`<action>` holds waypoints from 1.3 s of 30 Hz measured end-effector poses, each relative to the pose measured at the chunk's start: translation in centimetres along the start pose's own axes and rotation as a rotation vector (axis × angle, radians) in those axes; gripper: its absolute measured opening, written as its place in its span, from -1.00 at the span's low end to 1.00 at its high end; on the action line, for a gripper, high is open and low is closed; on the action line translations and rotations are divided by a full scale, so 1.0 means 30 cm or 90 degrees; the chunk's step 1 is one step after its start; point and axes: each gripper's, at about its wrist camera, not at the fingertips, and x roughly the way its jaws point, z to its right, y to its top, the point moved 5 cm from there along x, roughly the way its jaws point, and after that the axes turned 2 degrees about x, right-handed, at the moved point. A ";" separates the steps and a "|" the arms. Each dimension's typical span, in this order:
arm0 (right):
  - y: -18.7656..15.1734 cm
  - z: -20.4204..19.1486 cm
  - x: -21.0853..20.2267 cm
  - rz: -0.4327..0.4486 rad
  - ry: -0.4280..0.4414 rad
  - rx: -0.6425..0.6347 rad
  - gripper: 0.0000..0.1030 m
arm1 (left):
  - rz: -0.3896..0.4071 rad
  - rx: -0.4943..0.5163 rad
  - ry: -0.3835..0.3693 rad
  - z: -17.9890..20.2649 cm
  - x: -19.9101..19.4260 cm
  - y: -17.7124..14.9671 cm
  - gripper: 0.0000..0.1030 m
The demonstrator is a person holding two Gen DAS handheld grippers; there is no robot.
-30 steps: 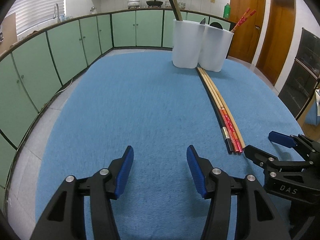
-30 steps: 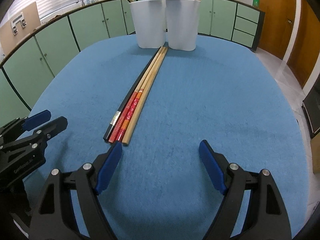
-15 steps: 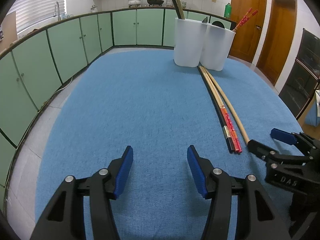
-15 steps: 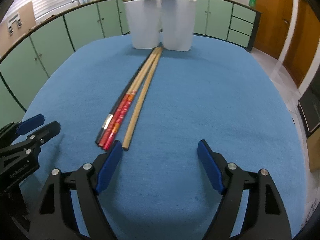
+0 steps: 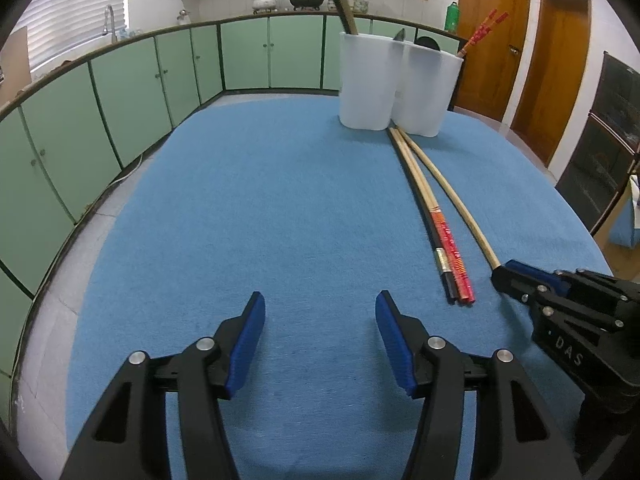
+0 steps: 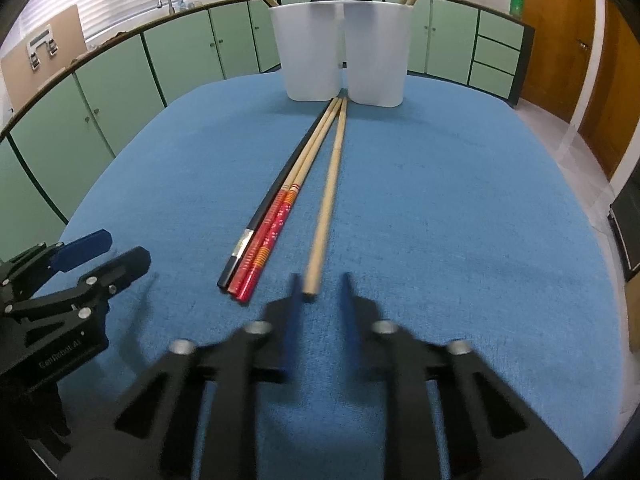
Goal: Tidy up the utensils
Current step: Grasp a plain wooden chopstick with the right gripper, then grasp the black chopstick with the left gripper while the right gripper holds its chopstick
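Note:
On the blue tablecloth a plain wooden chopstick lies slightly apart from a bundle of one black and two red-handled chopsticks. My right gripper is blurred, its jaws closing on the wooden chopstick's near end. In the left wrist view its tips meet at that end. My left gripper hovers open and empty over the cloth, left of the bundle. Two white cups stand at the far end, holding chopsticks and dark utensils.
Green cabinets curve around the table's left and far sides. Wooden doors and a dark cabinet are on the right. The table's edge drops off close on the left and right.
My right jaws went from wide open to closed around the wooden chopstick's near end. That chopstick has swung away from the bundle. The left gripper has not moved.

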 end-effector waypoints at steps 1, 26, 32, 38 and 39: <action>0.001 0.002 0.000 0.000 0.002 0.002 -0.87 | 0.000 0.003 -0.004 0.011 0.001 0.004 0.10; -0.030 0.110 -0.039 0.009 -0.006 0.037 -0.88 | -0.021 0.024 -0.024 0.129 0.052 0.017 0.18; -0.030 0.108 -0.039 0.009 -0.002 0.038 -0.86 | -0.022 0.028 -0.012 0.116 0.042 0.007 0.19; -0.022 0.108 -0.031 0.006 0.009 0.036 -0.81 | -0.031 0.037 -0.021 0.138 0.061 0.016 0.17; -0.021 0.108 -0.030 0.006 0.008 0.035 -0.81 | -0.031 0.037 -0.021 0.139 0.062 0.017 0.15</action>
